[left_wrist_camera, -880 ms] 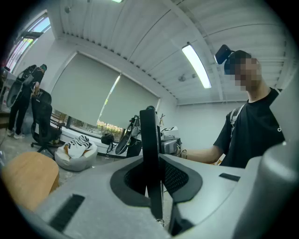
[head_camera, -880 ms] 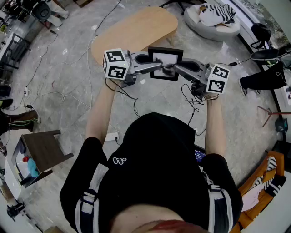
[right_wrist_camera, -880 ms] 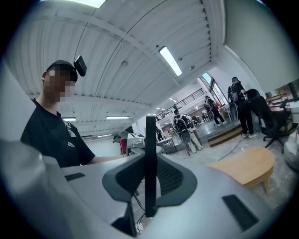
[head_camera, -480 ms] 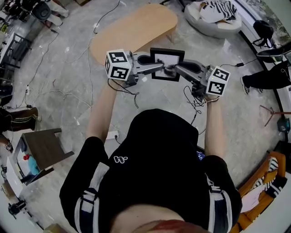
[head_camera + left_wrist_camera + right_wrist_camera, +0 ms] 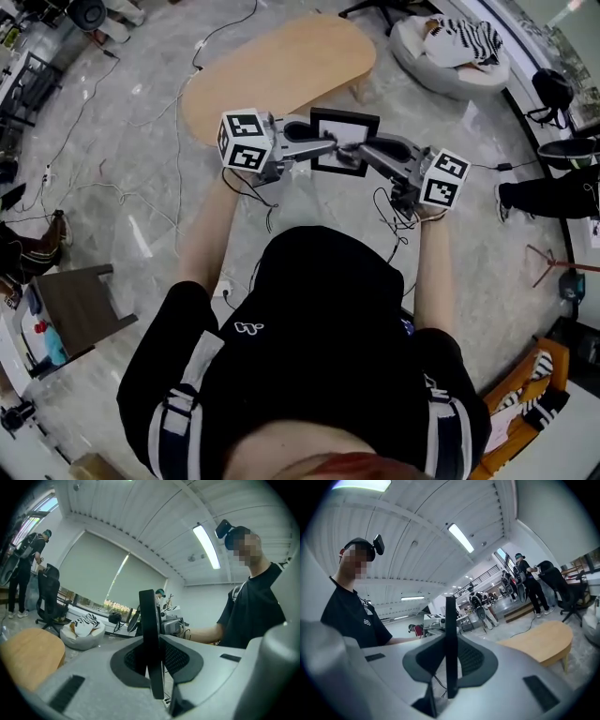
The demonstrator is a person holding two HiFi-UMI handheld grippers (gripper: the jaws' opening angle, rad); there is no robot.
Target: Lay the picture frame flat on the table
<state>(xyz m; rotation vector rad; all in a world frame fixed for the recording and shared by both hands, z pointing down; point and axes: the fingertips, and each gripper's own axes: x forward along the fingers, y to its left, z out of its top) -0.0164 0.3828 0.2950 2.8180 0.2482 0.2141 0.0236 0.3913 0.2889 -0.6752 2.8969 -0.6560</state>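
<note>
A black picture frame [image 5: 344,141] with a white inside is held in the air over the grey floor, just in front of the oval wooden table [image 5: 281,66]. My left gripper [image 5: 328,147] is shut on its left edge and my right gripper [image 5: 352,156] on its right edge. In the left gripper view the frame [image 5: 151,639] stands edge-on between the pads of the left gripper [image 5: 154,660], with the table [image 5: 28,653] low at the left. The right gripper view shows the same frame [image 5: 450,644] as a thin upright bar clamped by the right gripper [image 5: 450,663], and the table [image 5: 539,641] at the right.
Cables [image 5: 141,103] trail across the marble floor. A white beanbag with a striped cloth [image 5: 450,42] lies beyond the table at the right. A dark side table [image 5: 80,309] stands at the left. People [image 5: 529,588] and an office chair [image 5: 47,602] are farther off.
Both grippers keep their hold on the frame. The held frame and the grippers have shifted only slightly in the head view as the camera moved.
</note>
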